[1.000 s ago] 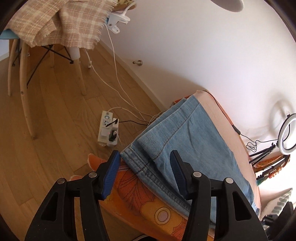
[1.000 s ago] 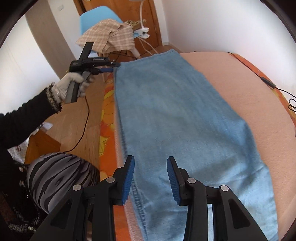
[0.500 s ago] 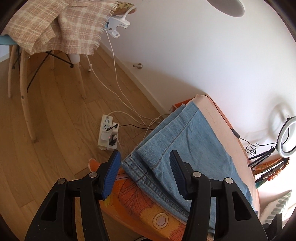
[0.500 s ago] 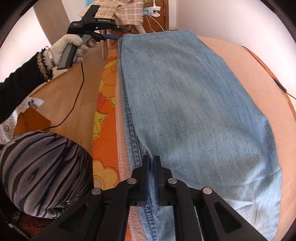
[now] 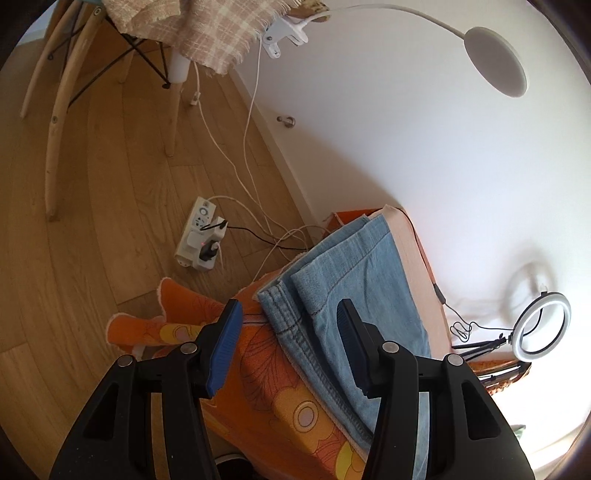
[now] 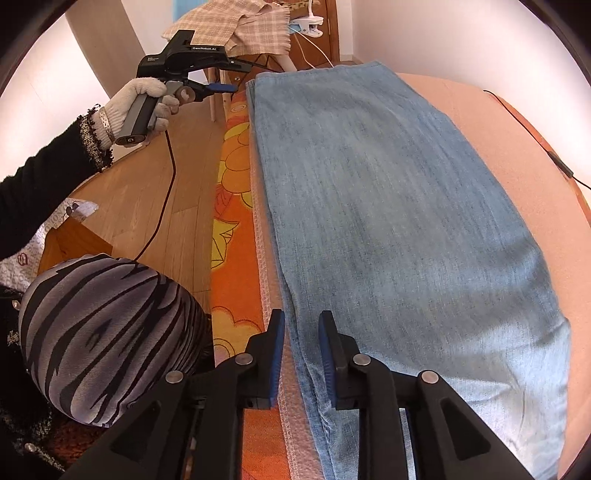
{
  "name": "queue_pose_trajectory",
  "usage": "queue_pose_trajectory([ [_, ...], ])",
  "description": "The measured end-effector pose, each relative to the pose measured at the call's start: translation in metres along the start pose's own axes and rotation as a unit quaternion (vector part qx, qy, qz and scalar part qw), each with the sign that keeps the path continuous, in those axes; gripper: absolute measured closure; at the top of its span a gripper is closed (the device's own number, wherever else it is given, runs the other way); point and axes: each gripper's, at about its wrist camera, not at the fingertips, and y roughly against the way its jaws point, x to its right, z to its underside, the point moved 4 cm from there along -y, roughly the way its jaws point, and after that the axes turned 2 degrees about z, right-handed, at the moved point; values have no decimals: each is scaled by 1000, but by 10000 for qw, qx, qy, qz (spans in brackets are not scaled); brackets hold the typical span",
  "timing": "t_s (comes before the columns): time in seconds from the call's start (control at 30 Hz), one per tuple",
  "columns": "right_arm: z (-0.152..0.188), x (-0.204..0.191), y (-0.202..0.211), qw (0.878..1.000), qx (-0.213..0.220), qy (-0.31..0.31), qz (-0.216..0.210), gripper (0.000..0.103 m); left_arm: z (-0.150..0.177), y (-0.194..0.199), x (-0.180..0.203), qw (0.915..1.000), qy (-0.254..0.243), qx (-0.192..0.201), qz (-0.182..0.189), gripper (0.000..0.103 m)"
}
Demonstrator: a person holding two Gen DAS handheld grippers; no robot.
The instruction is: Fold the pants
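Light blue jeans [image 6: 388, 203], folded lengthwise, lie flat along the peach bed cover [image 6: 517, 147]. Their hem end [image 5: 354, 266] rests at the bed's corner. My left gripper [image 5: 289, 306] is open, hovering just over the near hem corner with nothing pinched. In the right wrist view it [image 6: 218, 88] is held by a gloved hand [image 6: 136, 107] at the far end of the jeans. My right gripper [image 6: 301, 317] points down at the jeans' left edge near the wide end. Its jaws are opening, with the seam edge lying between the pads and not clamped.
An orange flowered blanket [image 5: 280, 398] hangs down the bed's side. On the wood floor are a power strip [image 5: 199, 240] with cables and a chair [image 5: 55, 110] draped with a plaid cloth [image 5: 207, 33]. A ring light [image 5: 541, 326] stands by the wall. A black cable [image 6: 532, 129] crosses the bed.
My right gripper came down on the jeans' left edge, shut there half a second ago, and now stands parted. The left gripper rolled and shifted a little, staying open over the hem.
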Motion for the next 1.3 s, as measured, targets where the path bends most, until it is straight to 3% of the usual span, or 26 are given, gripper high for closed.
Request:
queue_pose_trajectory([
  [0.2,2,4,0,9998,28,-171,95,84,0,-14,13,9999,-146,-33,61,52],
  [0.3,3,7,1,9995,61,-287,101,84,1,-8,26,9989,-278,76,365,52],
  [0.4,4,9,0,9993,69,-351,72,83,3,-13,35,9977,-659,93,95,52],
  [0.57,4,7,-3,9994,42,-341,92,81,7,-31,36,9976,-686,-77,-46,52],
  [0.73,5,8,-5,9993,22,-365,52,81,11,-49,55,9893,-1358,-33,-530,53],
  [0.77,5,9,-4,9993,19,-365,52,81,11,-51,57,9877,-1454,-12,-571,55],
  [0.83,5,9,-5,9993,16,-362,59,80,8,-52,58,9860,-1543,67,-626,89],
  [1.0,6,8,-5,9992,21,-384,53,80,7,-47,58,9869,-1523,261,-469,93],
  [1.17,9,15,-2,9986,-17,-520,-2,74,17,-26,87,9858,-1608,452,169,94],
  [1.3,7,36,19,9930,262,-1133,-203,67,39,-14,138,9672,-2442,496,490,94],
])
